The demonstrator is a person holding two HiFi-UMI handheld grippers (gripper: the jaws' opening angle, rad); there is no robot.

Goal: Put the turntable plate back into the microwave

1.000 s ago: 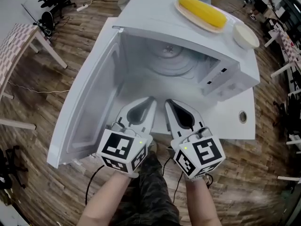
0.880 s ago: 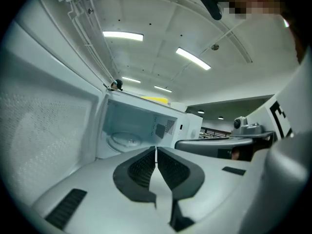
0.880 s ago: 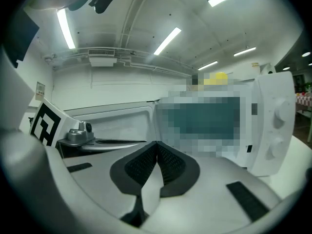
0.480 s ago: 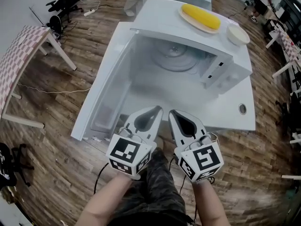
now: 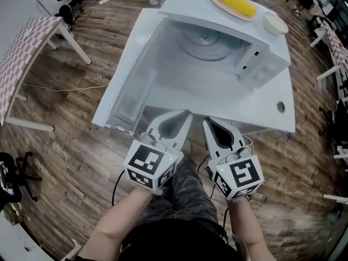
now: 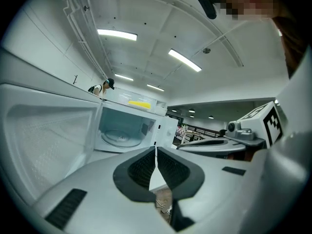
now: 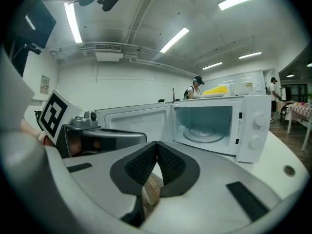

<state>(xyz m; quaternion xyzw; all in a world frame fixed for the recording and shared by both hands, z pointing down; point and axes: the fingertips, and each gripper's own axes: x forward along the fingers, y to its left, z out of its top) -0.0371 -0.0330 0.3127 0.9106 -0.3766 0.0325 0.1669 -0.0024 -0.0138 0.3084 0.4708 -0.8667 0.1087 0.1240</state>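
A white worktop [image 5: 272, 118] carries the open microwave [image 5: 261, 58]. The turntable plate [image 5: 205, 43] lies inside, well ahead of both tools. Left tool [image 5: 184, 114] and right tool [image 5: 209, 122] are pinched closed, empty. Probably glass: stiff, slick, breakable; take its rim.

No lettering, number or brand can be read anywhere.

White microwave [image 5: 262, 64]; yellow corn cob [image 5: 235, 3]; brown wood-plank floor [image 5: 70, 145]; pink-and-white checked tabletop [image 5: 27, 53]; dark camouflage trousers [image 5: 185, 192].
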